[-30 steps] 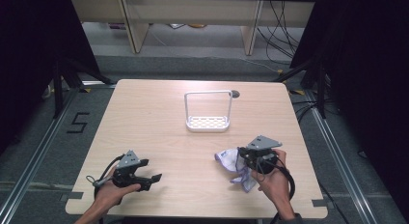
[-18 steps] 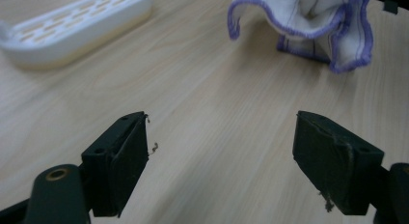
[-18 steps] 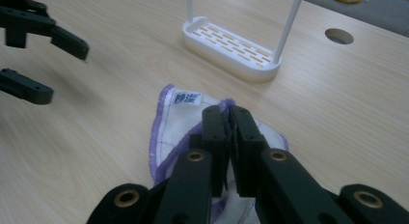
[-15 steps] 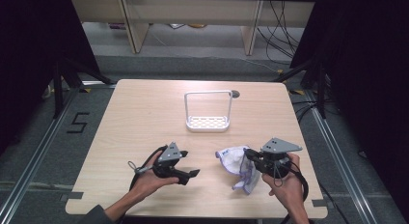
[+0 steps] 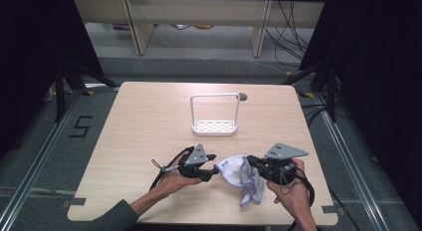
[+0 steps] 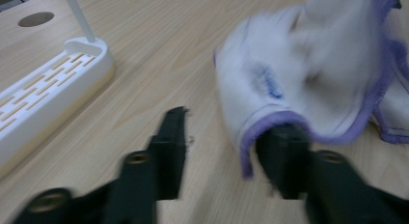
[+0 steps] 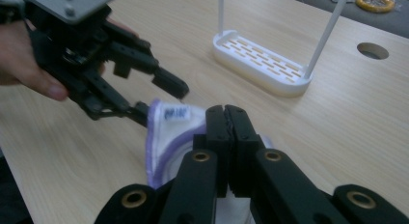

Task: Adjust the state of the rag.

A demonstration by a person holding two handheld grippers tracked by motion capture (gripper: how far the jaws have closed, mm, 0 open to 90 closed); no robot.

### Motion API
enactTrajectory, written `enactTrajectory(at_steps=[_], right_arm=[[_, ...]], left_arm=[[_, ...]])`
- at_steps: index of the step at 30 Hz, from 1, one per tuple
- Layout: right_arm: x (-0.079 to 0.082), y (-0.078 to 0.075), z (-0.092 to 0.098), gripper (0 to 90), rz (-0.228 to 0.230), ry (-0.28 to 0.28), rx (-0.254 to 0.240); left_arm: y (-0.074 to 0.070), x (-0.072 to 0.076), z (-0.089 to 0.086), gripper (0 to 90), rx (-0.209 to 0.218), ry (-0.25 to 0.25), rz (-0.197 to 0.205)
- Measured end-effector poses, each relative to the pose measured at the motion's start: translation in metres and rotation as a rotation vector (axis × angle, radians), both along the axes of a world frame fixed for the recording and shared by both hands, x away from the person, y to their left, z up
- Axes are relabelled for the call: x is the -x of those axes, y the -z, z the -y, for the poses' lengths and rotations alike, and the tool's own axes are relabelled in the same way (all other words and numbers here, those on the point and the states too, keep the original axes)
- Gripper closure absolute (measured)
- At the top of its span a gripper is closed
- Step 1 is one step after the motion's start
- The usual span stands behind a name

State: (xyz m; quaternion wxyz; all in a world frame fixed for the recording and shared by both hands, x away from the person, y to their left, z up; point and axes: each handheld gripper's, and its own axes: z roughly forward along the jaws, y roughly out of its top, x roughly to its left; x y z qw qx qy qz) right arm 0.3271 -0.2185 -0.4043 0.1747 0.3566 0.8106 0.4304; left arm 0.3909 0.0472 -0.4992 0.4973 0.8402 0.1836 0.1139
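A white cloth with a purple hem (image 5: pixel 238 172) lies crumpled on the wooden table's front right part. My right gripper (image 5: pixel 253 162) is shut on its right side; in the right gripper view the jaws (image 7: pixel 226 119) meet over the cloth (image 7: pixel 169 132). My left gripper (image 5: pixel 215 167) is at the cloth's left edge, and its jaws have just been closing. In the left gripper view they (image 6: pixel 229 130) still stand apart, with the hem of the cloth (image 6: pixel 308 79) draped against the right-hand jaw. The left gripper (image 7: pixel 158 99) also appears in the right gripper view.
A white slotted rack with a tall wire hoop (image 5: pixel 215 125) stands at the table's middle back, also seen as the rack (image 6: pixel 43 89) and the rack (image 7: pixel 260 62). A round hole (image 5: pixel 242 97) sits behind it. The table's front edge (image 5: pixel 199 222) is close to both hands.
My left gripper has travelled right along the table's front up to the cloth's left edge, and its jaws have narrowed. The right gripper has stayed on the cloth, hardly moving.
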Motion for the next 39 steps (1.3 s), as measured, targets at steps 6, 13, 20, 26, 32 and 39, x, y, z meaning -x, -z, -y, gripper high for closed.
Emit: enactTrajectory(at_steps=[6, 13, 20, 26, 32, 39], right_arm=[[0.001, -0.008, 0.006, 90.0, 0.063, -0.002, 0.016], [0.0, 0.006, -0.004, 80.7, -0.027, -0.003, 0.046], [-0.013, 0.032, -0.036, 48.7, -0.098, -0.007, 0.043], [-0.031, 0.043, -0.045, 65.9, -0.085, -0.064, 0.059], [-0.027, 0.036, -0.039, 85.0, -0.063, -0.095, 0.079], [-0.012, -0.003, -0.019, 85.3, 0.009, -0.079, 0.022]], left_arm=[[-0.016, 0.002, -0.012, 87.8, 0.053, 0.01, -0.004], [-0.032, 0.006, -0.016, 88.0, 0.078, 0.04, 0.018], [-0.035, 0.008, -0.015, 88.0, 0.083, 0.049, 0.028], [-0.039, 0.01, -0.014, 88.0, 0.081, 0.055, 0.04], [-0.044, 0.008, -0.021, 88.2, 0.09, 0.036, 0.035], [-0.077, 0.014, -0.054, 88.3, 0.149, 0.004, 0.053]])
